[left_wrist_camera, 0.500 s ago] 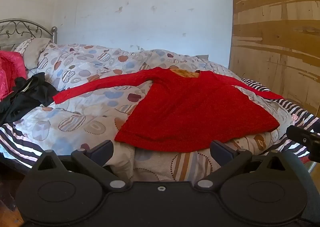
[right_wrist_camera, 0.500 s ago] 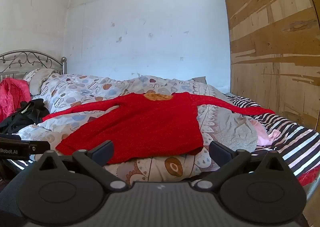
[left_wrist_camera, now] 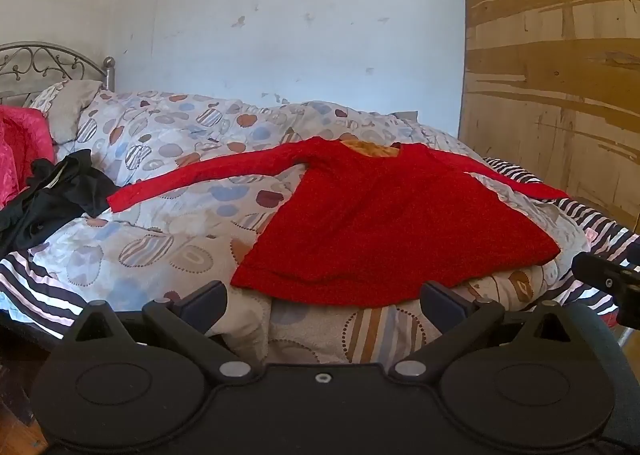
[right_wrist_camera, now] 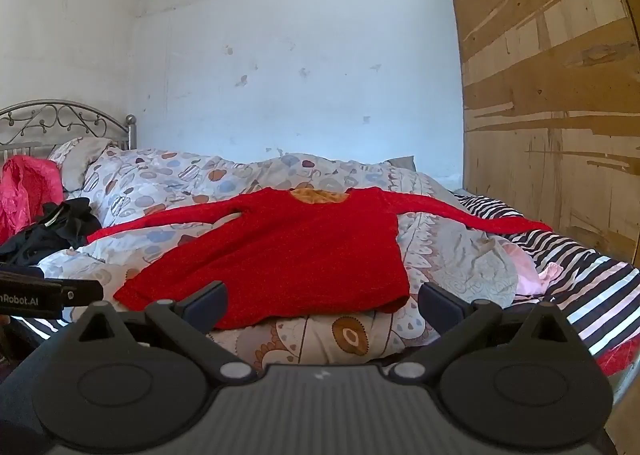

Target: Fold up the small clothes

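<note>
A red long-sleeved top (left_wrist_camera: 392, 223) (right_wrist_camera: 288, 255) lies spread flat on the patterned duvet (left_wrist_camera: 168, 231), both sleeves stretched out to the sides, neck towards the wall. My left gripper (left_wrist_camera: 324, 301) stands open just short of the top's hem, nothing between its fingers. My right gripper (right_wrist_camera: 322, 301) is also open in front of the hem, its fingers empty. The right gripper's body (left_wrist_camera: 608, 281) shows at the right edge of the left wrist view; the left gripper's body (right_wrist_camera: 44, 293) shows at the left edge of the right wrist view.
A black garment (left_wrist_camera: 48, 195) (right_wrist_camera: 52, 231) and a pink one (left_wrist_camera: 20, 151) (right_wrist_camera: 28, 191) lie at the bed's left end by the metal headboard (right_wrist_camera: 64, 119). A striped sheet (right_wrist_camera: 592, 279) and pale pink cloth (right_wrist_camera: 532, 267) are on the right. A wooden wardrobe (right_wrist_camera: 552, 115) stands along the right side.
</note>
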Demonstrator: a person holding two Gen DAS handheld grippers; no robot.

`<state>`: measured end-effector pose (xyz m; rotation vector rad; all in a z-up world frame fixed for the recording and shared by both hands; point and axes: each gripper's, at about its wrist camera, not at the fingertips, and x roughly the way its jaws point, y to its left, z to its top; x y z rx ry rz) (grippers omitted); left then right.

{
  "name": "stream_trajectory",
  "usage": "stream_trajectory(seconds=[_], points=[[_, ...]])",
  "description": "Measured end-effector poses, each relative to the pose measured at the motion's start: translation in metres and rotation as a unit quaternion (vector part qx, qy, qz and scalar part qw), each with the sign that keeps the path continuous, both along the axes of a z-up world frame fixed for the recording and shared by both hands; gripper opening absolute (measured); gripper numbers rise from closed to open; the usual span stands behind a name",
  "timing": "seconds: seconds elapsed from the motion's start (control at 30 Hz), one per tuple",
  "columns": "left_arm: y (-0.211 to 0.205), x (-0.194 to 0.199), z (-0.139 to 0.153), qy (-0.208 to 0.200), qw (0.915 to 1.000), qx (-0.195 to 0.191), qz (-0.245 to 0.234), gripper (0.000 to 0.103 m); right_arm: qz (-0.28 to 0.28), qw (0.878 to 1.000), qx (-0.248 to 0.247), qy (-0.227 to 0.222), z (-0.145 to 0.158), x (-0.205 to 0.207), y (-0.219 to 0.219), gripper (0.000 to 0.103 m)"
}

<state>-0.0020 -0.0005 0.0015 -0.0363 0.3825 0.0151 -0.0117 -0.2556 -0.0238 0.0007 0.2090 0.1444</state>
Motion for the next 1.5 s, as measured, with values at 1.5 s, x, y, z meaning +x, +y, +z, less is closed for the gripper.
stream_trajectory(seconds=[1.5], points=[[-0.0033,0.0005,0.0017,-0.001,1.0000,0.002,0.000,0.102,0.002,1.000,0.003,-0.001,-0.0020,-0.0001,-0.0025,0.103]])
